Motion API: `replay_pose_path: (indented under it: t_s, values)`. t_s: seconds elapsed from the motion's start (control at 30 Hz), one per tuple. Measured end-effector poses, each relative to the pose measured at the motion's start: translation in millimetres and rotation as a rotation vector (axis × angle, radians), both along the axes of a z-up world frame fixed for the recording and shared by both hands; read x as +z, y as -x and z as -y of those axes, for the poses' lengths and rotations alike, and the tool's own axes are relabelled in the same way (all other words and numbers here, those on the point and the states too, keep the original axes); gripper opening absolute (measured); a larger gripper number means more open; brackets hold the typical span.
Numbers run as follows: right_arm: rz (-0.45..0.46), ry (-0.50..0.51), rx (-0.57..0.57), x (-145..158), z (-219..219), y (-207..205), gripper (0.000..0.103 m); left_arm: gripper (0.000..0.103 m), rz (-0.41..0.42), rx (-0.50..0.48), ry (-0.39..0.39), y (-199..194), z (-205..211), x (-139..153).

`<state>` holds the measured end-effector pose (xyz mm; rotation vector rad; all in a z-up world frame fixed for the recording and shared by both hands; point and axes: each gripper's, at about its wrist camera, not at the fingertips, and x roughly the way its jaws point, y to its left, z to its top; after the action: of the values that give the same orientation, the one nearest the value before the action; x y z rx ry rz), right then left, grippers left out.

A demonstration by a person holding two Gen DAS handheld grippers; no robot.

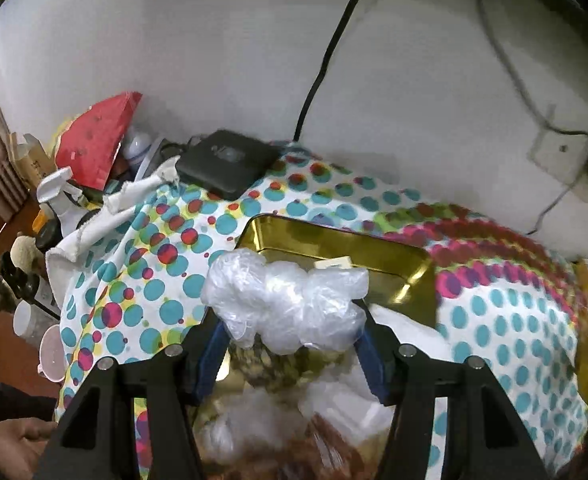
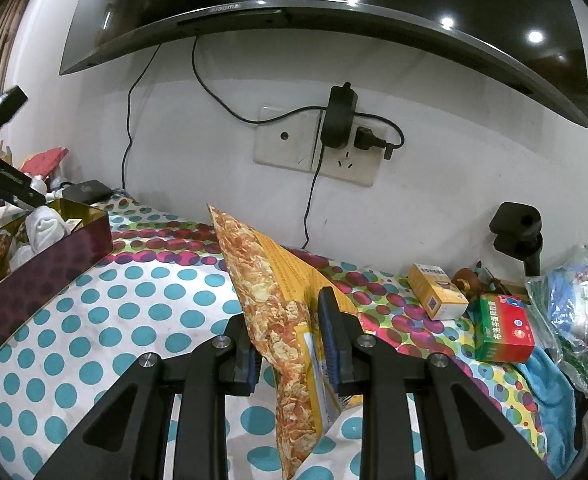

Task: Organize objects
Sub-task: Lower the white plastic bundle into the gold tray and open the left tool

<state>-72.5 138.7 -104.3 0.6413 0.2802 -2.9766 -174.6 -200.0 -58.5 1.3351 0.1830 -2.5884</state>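
Plastic wad (image 1: 282,300) clamped in left gripper (image 1: 290,332) above the gold tin (image 1: 334,240); right gripper (image 2: 290,344) pinching snack bag (image 2: 278,308) off the cloth's (image 2: 94,320) middle

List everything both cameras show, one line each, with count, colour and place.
plastic bag: one, clear, crumpled, between the left gripper's pads over the tin
tin box: one, gold inside, dark purple outside, on the cloth
snack bag: one, orange and yellow, clamped in the right gripper
dotted cloth: one, white with teal and pink dots, covering the surface
black box: one, flat, against the wall
red packet: one, in the clutter beside the black box
yellow carton: one, lying near the wall
red-green carton: one, beside the yellow carton
wall socket: one, white, two black plugs
screen: one, black, wall-mounted above
left gripper: black, blue pads
right gripper: black, blue pads
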Motion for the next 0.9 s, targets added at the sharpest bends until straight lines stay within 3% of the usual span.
replay_pose_path:
  t_s: [0.23,0.4,0.6,0.9]
  values:
    - [0.006,-0.007,0.003,0,1,1,0.024,0.064,0.039,-0.009,0.036,6,-3,-14]
    - [0.008,-0.01,0.004,0,2,1,0.024,0.07,0.051,-0.005,0.005,4,2,-13]
    - [0.013,-0.011,0.011,-1,2,2,0.025,0.07,0.014,-0.033,0.05,-12,-6,13]
    - [-0.007,-0.015,0.031,1,4,-2,0.023,0.07,-0.04,-0.024,0.019,-77,-9,46]
